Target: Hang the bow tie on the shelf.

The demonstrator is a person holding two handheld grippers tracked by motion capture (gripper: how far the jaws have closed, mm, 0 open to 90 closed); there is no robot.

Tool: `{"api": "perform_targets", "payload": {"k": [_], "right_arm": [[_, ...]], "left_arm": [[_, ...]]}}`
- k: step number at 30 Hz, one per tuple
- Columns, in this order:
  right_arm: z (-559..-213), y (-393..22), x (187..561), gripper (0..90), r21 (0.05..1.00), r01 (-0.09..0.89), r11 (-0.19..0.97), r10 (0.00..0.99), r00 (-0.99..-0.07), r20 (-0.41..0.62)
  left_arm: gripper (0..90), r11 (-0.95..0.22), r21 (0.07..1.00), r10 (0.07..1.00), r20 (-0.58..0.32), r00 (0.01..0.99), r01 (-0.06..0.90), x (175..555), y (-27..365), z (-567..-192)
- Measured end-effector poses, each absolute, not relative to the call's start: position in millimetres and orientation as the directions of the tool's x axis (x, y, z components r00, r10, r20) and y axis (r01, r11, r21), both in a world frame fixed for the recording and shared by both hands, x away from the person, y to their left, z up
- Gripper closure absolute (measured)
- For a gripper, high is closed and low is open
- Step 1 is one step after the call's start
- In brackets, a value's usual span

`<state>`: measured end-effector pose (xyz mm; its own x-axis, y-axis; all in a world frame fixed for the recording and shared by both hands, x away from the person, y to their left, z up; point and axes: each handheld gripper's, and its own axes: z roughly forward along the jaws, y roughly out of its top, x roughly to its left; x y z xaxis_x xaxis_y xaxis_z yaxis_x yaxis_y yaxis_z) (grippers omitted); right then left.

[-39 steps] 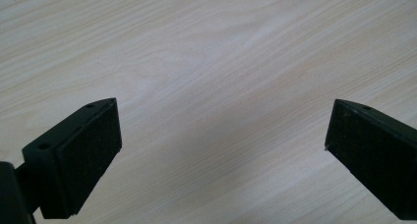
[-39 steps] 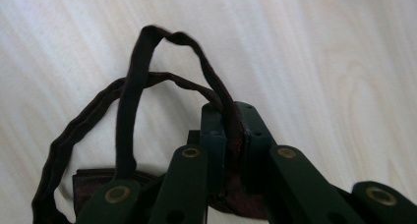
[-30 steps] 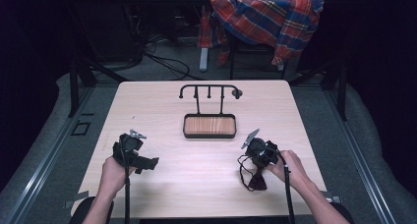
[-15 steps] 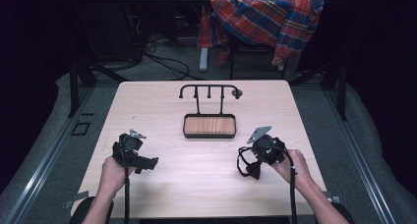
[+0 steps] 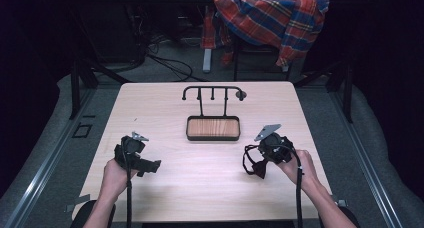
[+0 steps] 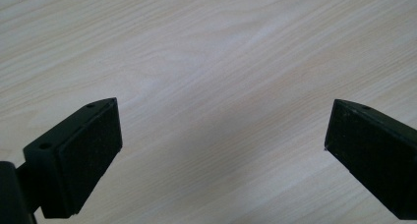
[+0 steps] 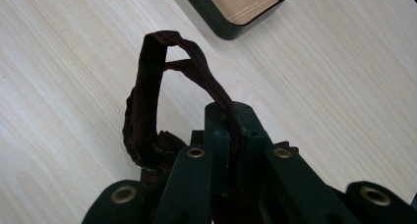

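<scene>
Pinching a dark maroon strap loop (image 7: pixel 162 86) between closed jaws, the right gripper (image 7: pixel 230 117) holds it arching beyond its fingertips, while the left gripper (image 6: pixel 221 150) gapes empty over the table (image 6: pixel 221 52).

A pale wooden bench (image 5: pixel 200 188) stood on grey floor (image 5: pixel 60 138); a black-rimmed tray (image 5: pixel 213 128) with a wood base lay at its centre, a black hook rack (image 5: pixel 212 92) rising behind.
</scene>
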<state>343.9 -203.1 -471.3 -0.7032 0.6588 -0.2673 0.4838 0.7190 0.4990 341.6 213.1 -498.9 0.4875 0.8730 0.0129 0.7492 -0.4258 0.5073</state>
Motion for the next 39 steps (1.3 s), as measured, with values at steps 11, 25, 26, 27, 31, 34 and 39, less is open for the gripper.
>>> {"api": "perform_targets", "payload": {"k": [11, 25, 26, 27, 31, 34, 39], "right_arm": [[-468.6, -202.4, 349.2, 86.4, 0.514, 0.489, 0.705, 0.671, -0.694, -0.261], [-463.3, -203.2, 361.4, 86.4, 0.522, 0.501, 0.69, 0.689, -0.675, -0.264], [-464.3, -203.2, 362.0, 86.5, 0.53, 0.502, 0.683, 0.694, -0.672, -0.258], [-463.7, -203.6, 362.8, 86.4, 0.52, 0.505, 0.689, 0.692, -0.672, -0.263], [-463.7, -205.0, 364.4, 86.4, 0.521, 0.51, 0.685, 0.697, -0.667, -0.263], [-463.0, -206.4, 366.2, 86.4, 0.52, 0.514, 0.683, 0.7, -0.664, -0.264], [-458.5, -208.7, 370.7, 86.4, 0.528, 0.515, 0.675, 0.708, -0.654, -0.267]], "left_arm": [[1.0, -0.431, 0.503, 0.872, 0.018, 0.489, 0.75, 342.2, 211.9, -500.2], [1.0, -0.436, 0.498, 0.87, 0.022, 0.492, 0.75, 342.3, 210.7, -500.9], [1.0, -0.436, 0.499, 0.871, 0.023, 0.492, 0.749, 342.3, 210.8, -501.0], [1.0, -0.435, 0.499, 0.871, 0.023, 0.491, 0.749, 342.3, 210.9, -501.2], [1.0, -0.437, 0.498, 0.87, 0.023, 0.492, 0.75, 342.4, 210.4, -501.3], [1.0, -0.437, 0.498, 0.87, 0.022, 0.493, 0.749, 342.2, 210.4, -501.1], [1.0, -0.432, 0.499, 0.873, 0.024, 0.487, 0.751, 342.2, 211.2, -501.2]]}}
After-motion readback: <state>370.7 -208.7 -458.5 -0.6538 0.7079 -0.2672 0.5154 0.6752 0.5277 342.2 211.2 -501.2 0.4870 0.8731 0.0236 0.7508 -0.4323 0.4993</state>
